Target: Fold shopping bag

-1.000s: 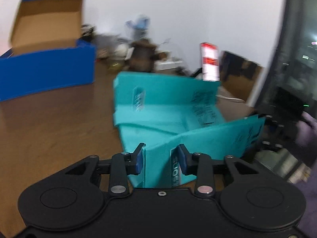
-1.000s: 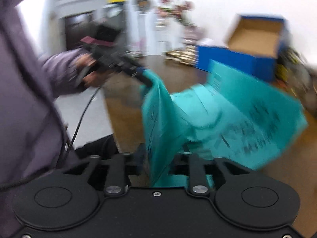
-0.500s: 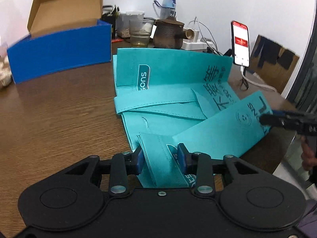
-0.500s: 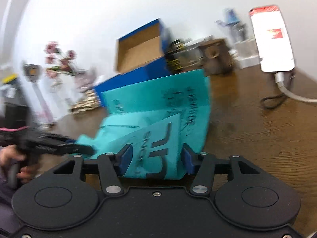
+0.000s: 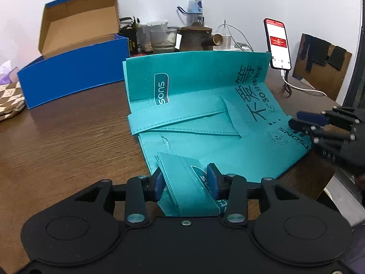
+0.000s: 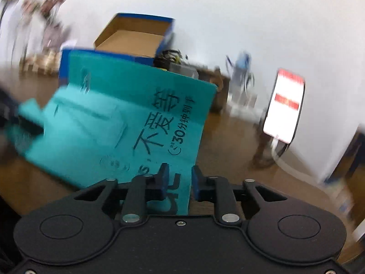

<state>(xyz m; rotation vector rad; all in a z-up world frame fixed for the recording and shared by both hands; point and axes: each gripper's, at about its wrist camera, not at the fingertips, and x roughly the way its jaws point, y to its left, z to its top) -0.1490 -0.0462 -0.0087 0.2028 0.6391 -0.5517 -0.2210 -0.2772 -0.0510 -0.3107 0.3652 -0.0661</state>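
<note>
**Teal shopping bag flat on the table, one gripper at each near corner**

Left wrist view: my left gripper, bottom centre, has just been opening; a folded corner of the teal shopping bag lies between its spread jaws, pads not visibly pressing. The bag spreads across the wooden table, centre frame. My right gripper reaches in at the right edge. Right wrist view, blurred: its jaws have just been closing, the bag's edge between them, a gap beside the right pad.
</note>
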